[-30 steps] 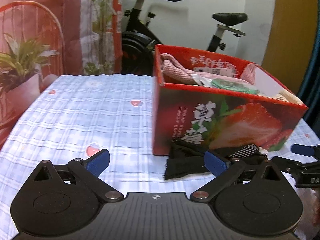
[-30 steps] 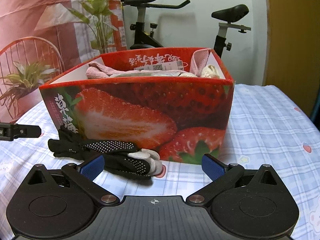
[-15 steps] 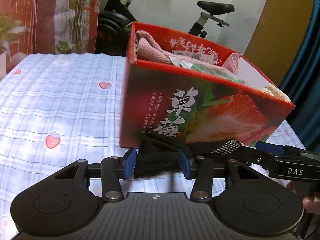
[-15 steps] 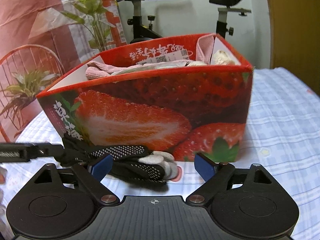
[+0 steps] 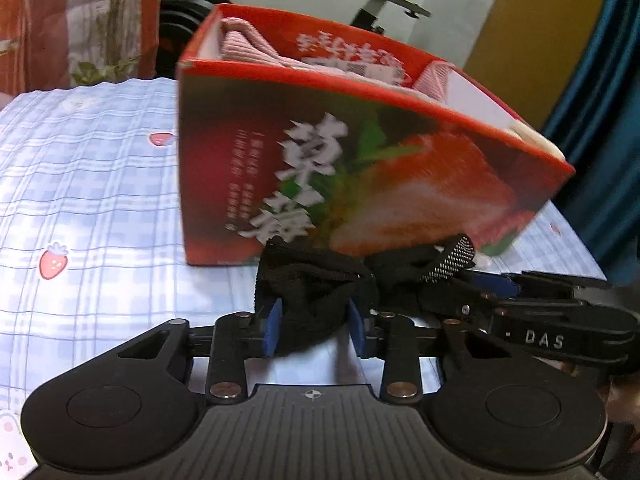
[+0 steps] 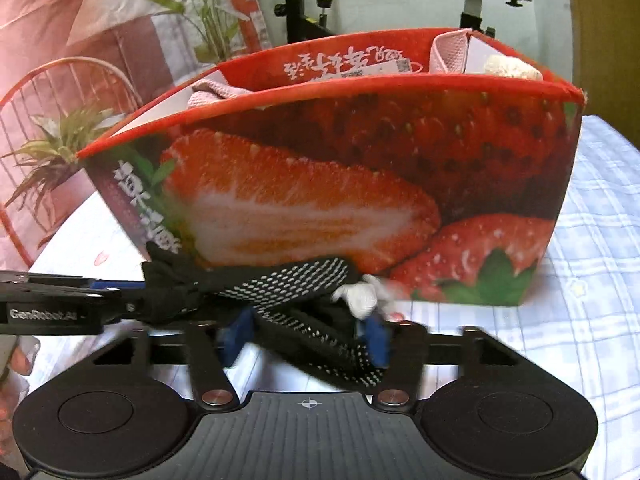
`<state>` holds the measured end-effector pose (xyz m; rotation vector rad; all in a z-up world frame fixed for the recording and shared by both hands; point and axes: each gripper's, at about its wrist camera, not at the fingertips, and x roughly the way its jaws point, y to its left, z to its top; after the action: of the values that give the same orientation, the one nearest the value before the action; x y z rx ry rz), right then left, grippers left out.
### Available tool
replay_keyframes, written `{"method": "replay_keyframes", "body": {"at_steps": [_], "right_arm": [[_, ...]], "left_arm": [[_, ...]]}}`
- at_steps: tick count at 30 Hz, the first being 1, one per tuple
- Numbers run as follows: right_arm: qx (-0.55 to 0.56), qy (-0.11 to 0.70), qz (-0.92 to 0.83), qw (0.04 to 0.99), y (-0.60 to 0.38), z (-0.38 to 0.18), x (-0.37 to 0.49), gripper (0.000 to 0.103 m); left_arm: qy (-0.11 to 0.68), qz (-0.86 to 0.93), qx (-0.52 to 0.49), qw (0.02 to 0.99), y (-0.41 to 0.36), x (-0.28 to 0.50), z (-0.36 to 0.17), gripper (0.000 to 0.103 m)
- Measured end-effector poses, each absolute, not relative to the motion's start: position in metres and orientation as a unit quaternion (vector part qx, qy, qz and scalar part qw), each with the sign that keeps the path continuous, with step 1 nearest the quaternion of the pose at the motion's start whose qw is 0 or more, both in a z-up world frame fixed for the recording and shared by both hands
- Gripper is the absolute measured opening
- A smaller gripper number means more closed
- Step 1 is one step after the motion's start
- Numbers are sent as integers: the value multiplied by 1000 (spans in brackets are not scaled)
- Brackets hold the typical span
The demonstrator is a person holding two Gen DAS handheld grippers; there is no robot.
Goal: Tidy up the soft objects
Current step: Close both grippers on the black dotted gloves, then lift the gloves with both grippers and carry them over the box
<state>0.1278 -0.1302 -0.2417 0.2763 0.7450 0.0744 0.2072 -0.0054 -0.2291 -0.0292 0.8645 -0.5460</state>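
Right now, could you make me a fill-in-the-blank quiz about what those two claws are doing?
1. Both claws are shut on black ___.
2. The left claw and right claw work in front of a box printed with ___.
3. The cloth inside the box is ___ in colour.

Missing words: gloves; strawberries; pink.

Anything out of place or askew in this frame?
Only the black dotted gloves: bunched outside the strawberry box, at its base, pinched by both the left gripper and right gripper. Box contents look settled.

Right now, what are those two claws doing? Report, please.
Left gripper and right gripper both clamped on black gloves. Gloves in front of strawberry box. Nothing blocking.
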Motion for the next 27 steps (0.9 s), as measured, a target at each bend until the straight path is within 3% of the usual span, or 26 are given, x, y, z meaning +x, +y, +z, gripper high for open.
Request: {"method": "replay_keyframes", "body": {"at_steps": [2,5,27], "right_arm": [[140,365,41,920,-131,-241,124,30],[137,366,46,919,-130,-241,116,24],[158,366,60,915,-131,-241,65,20]], "left_arm": [[414,-264,-11,871,-8,203,-230,29],[414,-266,-16,871,-7,195,-232,28],[415,-257,-41,872,2,150,-239,26]]}}
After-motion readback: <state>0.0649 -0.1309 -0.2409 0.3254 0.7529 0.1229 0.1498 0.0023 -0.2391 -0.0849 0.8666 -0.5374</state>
